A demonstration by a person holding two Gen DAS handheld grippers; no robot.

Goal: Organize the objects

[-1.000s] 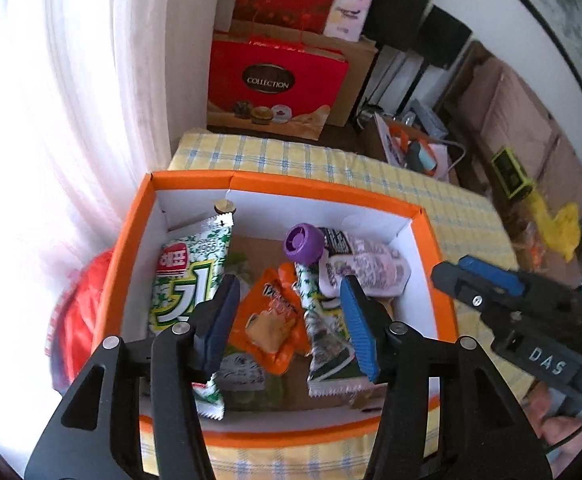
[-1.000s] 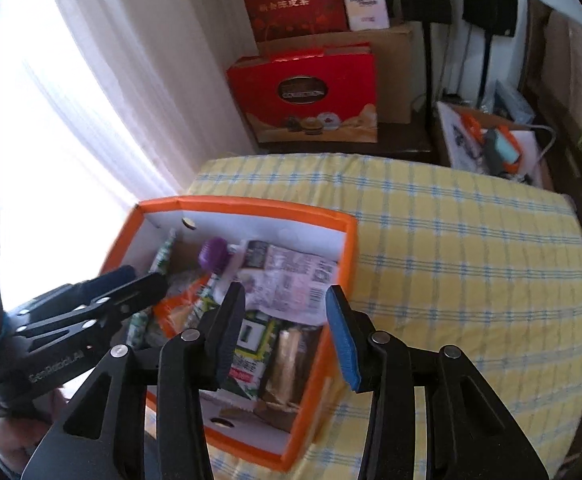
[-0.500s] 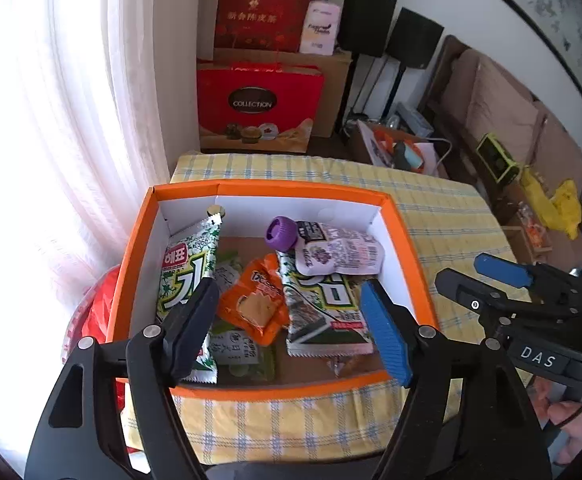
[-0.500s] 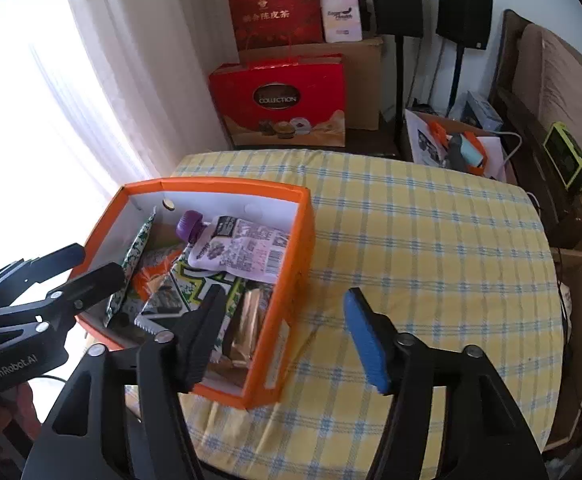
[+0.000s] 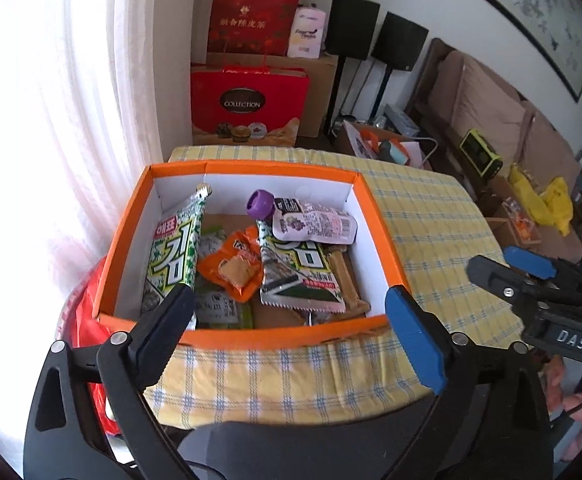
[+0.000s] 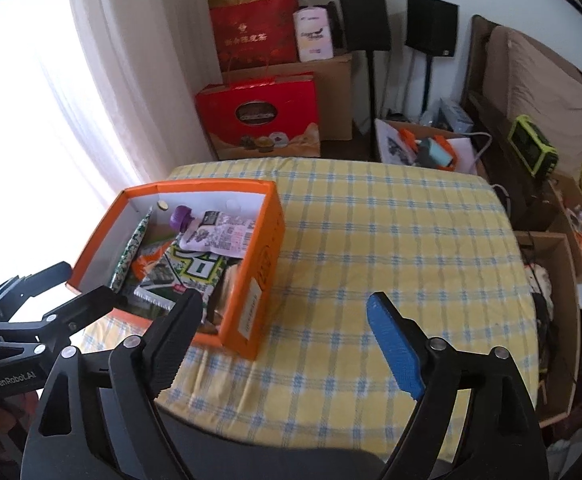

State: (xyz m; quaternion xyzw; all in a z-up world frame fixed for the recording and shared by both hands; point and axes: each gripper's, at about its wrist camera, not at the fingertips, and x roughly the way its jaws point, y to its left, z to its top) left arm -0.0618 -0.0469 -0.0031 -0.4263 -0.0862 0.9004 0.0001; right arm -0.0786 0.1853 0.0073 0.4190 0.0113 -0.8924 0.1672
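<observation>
Orange cardboard forms the box [image 5: 247, 330] that sits on the yellow checked surface [image 6: 391, 240], at about nine o'clock on it in the right wrist view, close to the curtain [image 6: 103, 80]. Inside lie the snack packets: a long green-and-white seaweed packet [image 5: 173, 256] leaning along the nine o'clock wall, an orange packet [image 5: 233, 266] near the middle, a second green seaweed packet [image 5: 301, 276] at three o'clock of it, and a pouch with a purple cap [image 5: 311, 222] resting across the twelve o'clock end.

Left hand-held gripper [image 5: 289, 330] hangs over the box's six o'clock rim, its jaws having just been opening and now spread wide with nothing between them. Right hand-held gripper [image 6: 287, 332] is over bare cloth just at three o'clock of the box; its jaws have likewise just been opening, stand wide, and hold nothing.
</observation>
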